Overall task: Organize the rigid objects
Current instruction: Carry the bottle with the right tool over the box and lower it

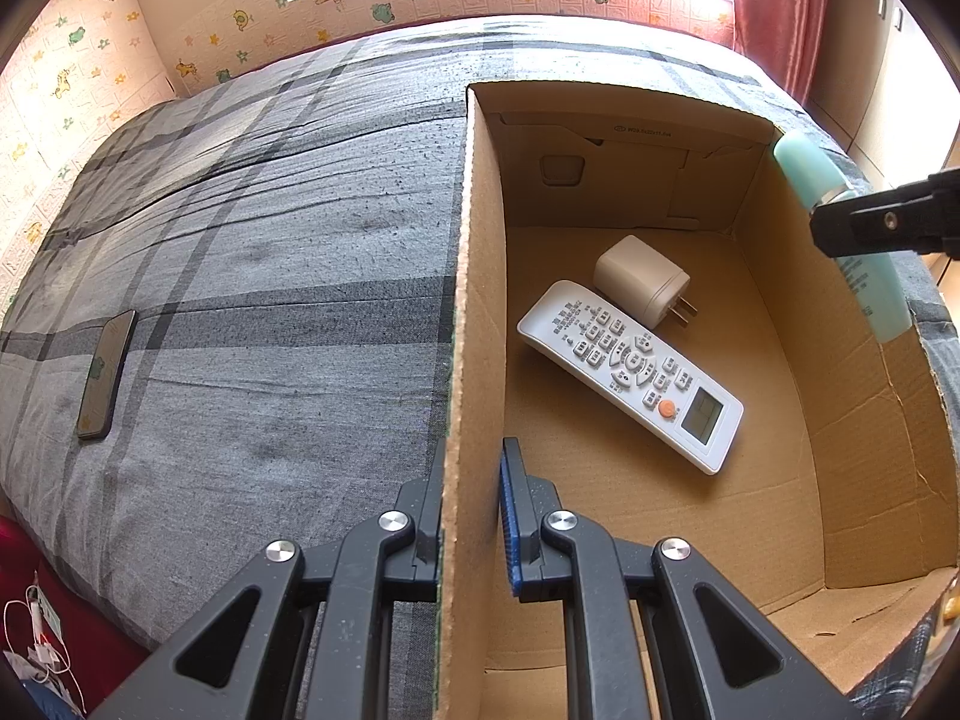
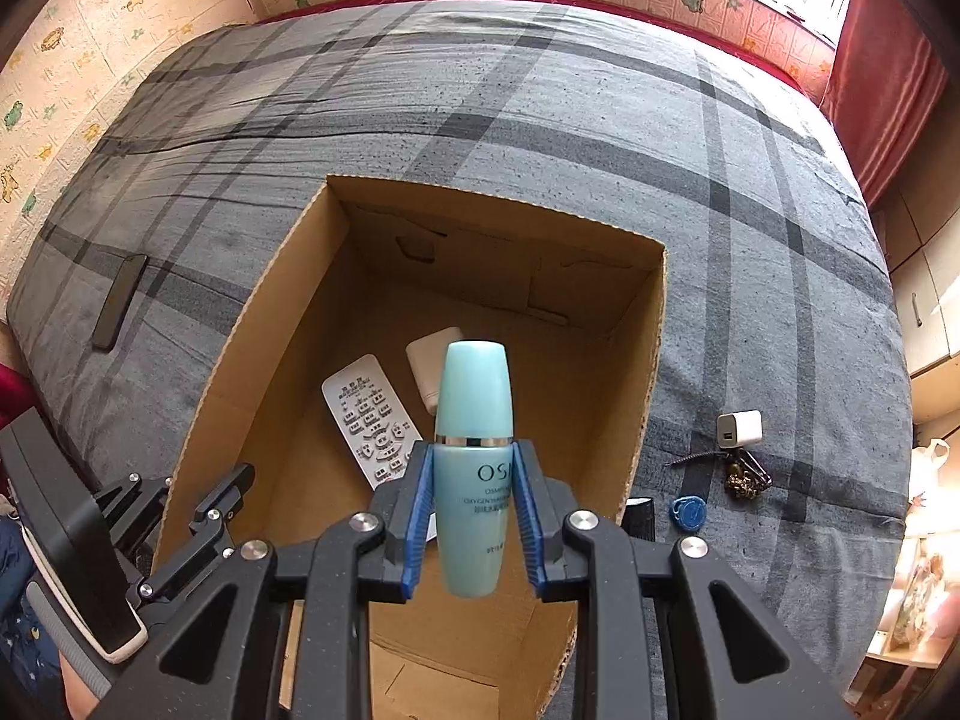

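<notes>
Right now my left gripper [image 1: 471, 516] has its fingers pinched tight on the cardboard box's [image 2: 651, 372] left wall. My right gripper [image 2: 471, 510] clamps the blue pads onto a turquoise bottle [image 2: 474, 420], cap pointing away from me, long axis along the fingers, above the box's open top. Inside, the remote [image 1: 630, 372] and charger [image 1: 642, 279] lie left of centre; the floor's right side is bare.

Home bedroom: plaid-covered bed [image 1: 240, 252], cartoon wallpaper [image 1: 72, 60].
</notes>
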The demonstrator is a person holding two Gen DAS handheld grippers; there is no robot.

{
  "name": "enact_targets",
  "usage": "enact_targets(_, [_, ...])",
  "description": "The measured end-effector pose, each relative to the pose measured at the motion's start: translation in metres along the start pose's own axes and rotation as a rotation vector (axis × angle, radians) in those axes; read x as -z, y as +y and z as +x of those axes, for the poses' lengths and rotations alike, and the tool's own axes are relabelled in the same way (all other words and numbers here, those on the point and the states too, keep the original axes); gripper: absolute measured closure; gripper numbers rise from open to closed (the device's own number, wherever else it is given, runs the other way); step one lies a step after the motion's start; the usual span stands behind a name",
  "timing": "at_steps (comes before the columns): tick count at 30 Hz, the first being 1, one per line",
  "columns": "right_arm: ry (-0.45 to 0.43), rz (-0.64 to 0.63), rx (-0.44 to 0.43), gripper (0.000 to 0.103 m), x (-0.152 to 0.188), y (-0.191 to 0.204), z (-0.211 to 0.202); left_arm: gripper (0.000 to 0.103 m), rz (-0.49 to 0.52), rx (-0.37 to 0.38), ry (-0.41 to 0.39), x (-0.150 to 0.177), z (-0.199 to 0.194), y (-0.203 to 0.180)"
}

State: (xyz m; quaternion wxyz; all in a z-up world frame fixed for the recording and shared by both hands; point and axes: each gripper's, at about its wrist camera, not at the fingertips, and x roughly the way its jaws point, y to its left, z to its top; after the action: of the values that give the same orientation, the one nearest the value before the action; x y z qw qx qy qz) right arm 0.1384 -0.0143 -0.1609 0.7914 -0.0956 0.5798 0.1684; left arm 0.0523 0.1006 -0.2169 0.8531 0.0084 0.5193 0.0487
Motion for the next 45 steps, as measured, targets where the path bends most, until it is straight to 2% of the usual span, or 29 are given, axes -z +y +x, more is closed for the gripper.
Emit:
enact_targets(6, [0.041,-0.038,0.051,0.076,0.002,0.011,0.026,0.089,0.000,-0.001,0.000,0.000,0.000,-0.001])
enact_targets(22, [0.154,-0.098,0.083,0.076,0.026,0.029,0.076,0.089,0.004,-0.001,0.002,-0.001,0.001,-0.001])
enact_targets(36, [0.189,-0.089,0.063,0.076,0.024,0.032,0.099,0.089,0.006,-0.004,0.003,-0.001,0.000,-0.001])
enact_targets(45, [0.175,-0.087,0.052,0.075,0.020,0.023,0.093,0.089,0.006,-0.005,0.003,-0.001,-0.001,-0.001])
